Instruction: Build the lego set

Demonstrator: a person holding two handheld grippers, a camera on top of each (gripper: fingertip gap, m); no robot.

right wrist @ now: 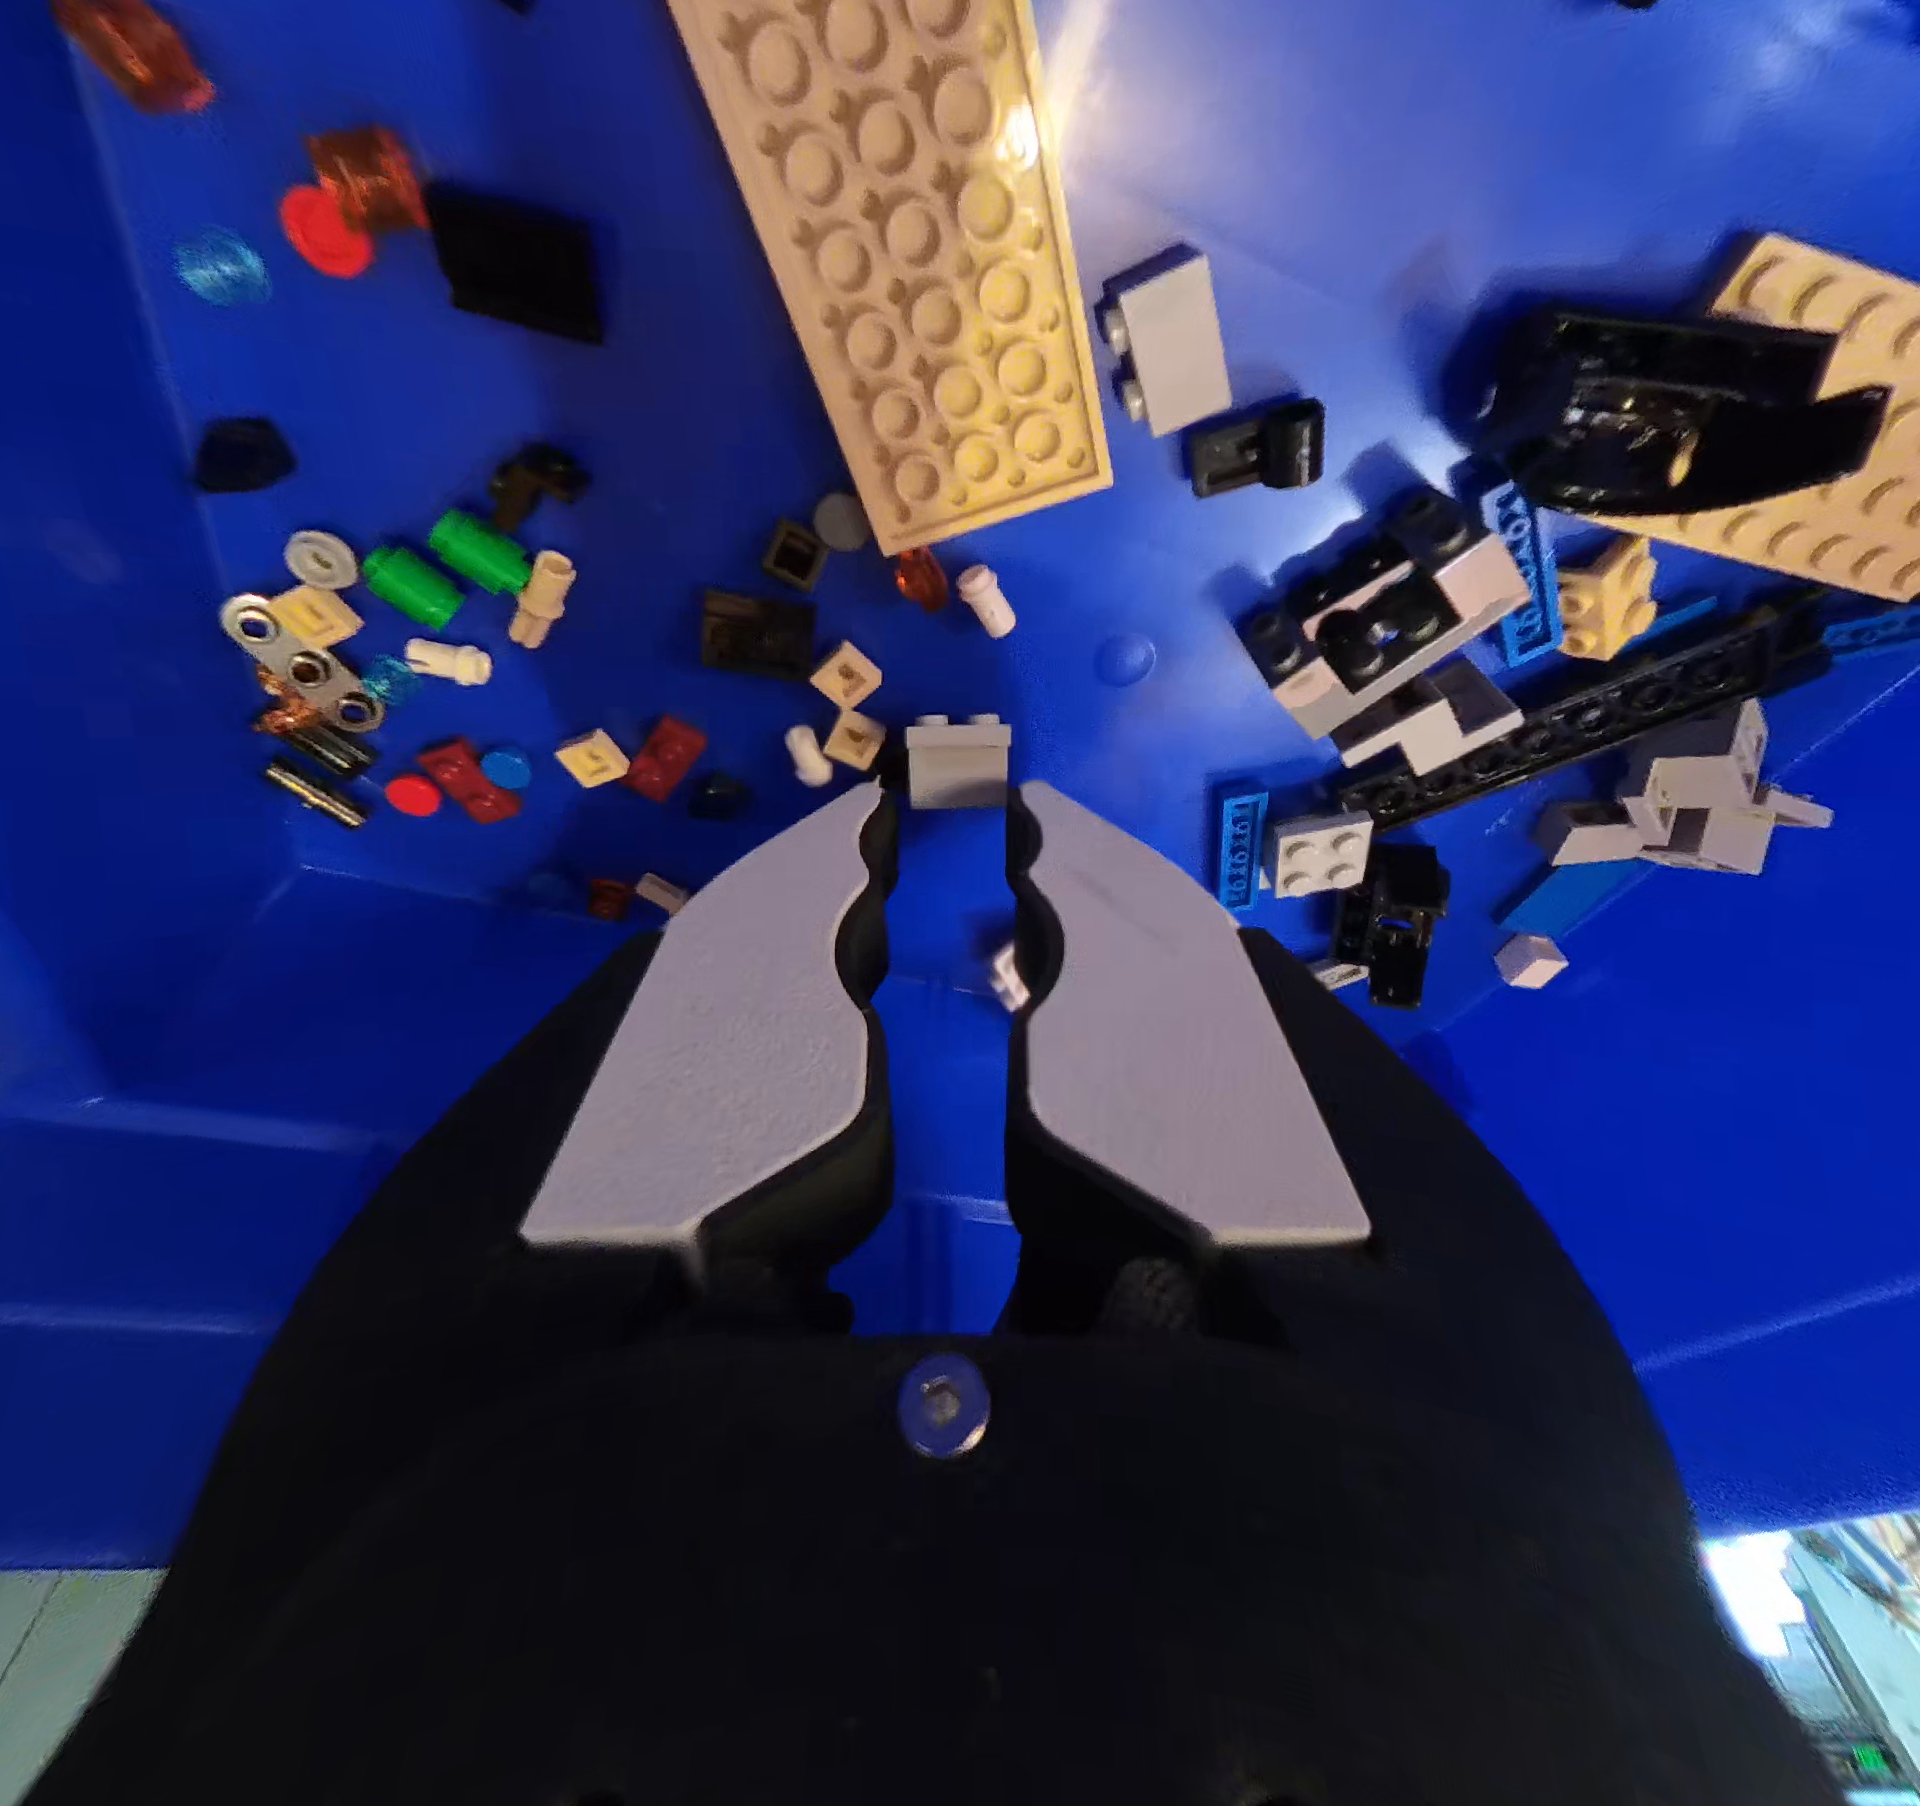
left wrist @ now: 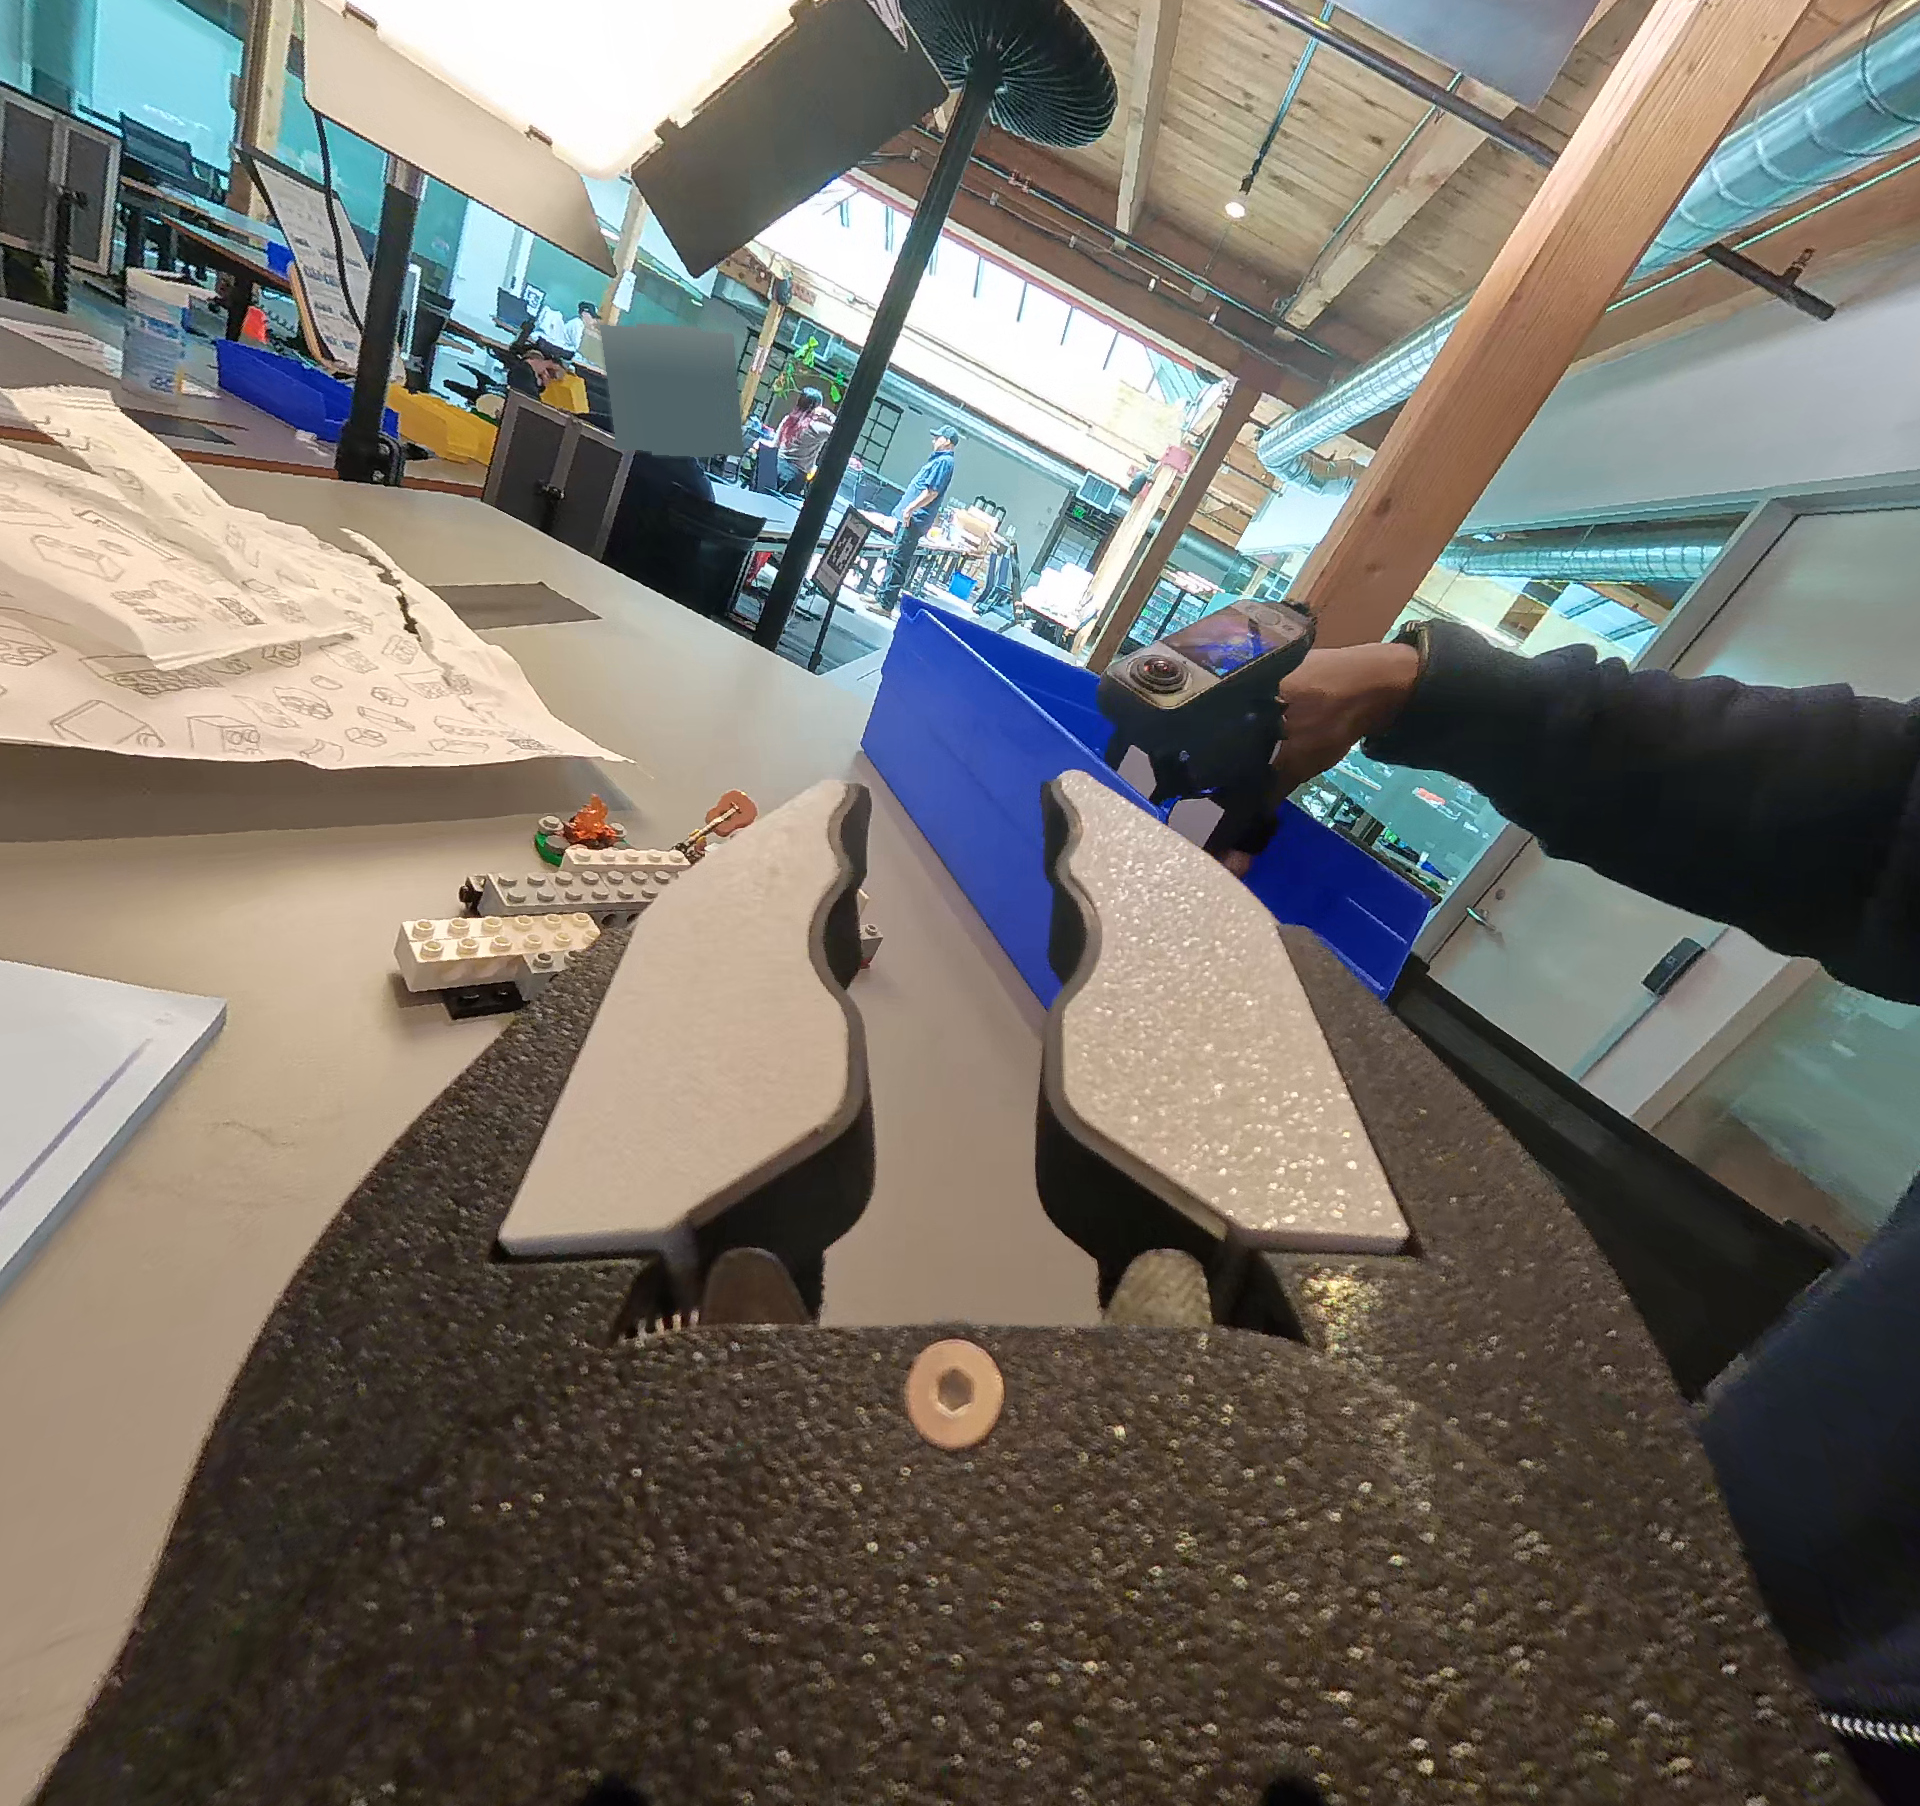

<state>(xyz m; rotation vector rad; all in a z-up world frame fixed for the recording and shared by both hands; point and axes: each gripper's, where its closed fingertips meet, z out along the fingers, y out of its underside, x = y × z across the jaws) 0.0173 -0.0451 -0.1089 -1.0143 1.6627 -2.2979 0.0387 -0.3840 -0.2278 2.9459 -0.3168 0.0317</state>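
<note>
Over at the bench (left wrist: 312, 925), the left claw (left wrist: 954, 811) lies low and nearly level above the grey surface, its two fingers spread with only bare benchtop between them. Its right finger (left wrist: 1164, 925) sits just beside the outer wall of the blue bin (left wrist: 977, 738). To its left on the bench stands a small build of white and grey bricks (left wrist: 530, 915), with an orange flame piece on a green base (left wrist: 587, 826) and a tiny brown guitar piece (left wrist: 727, 811) behind it. Farther left lie a torn paper bag printed with brick outlines (left wrist: 208, 634) and the corner of a white booklet (left wrist: 94, 1081).

The right claw (right wrist: 951, 800) is held by a dark-sleeved hand (left wrist: 1340, 707) and tips steeply down into the bin (right wrist: 1247, 146). At its fingertips stands a small light grey brick (right wrist: 956, 764), studs pointing away; the fingers sit close on either side of it, but I cannot tell whether the pads press it.

Loose pieces crowd the bin floor: a long tan plate (right wrist: 883, 198) lying ahead, two green cylinders (right wrist: 442, 561) and small tan tiles (right wrist: 847, 676) to the left, and to the right a black-and-grey assembly (right wrist: 1382, 613), a long black beam (right wrist: 1579, 717) and a white two-by-two plate (right wrist: 1320, 857).
</note>
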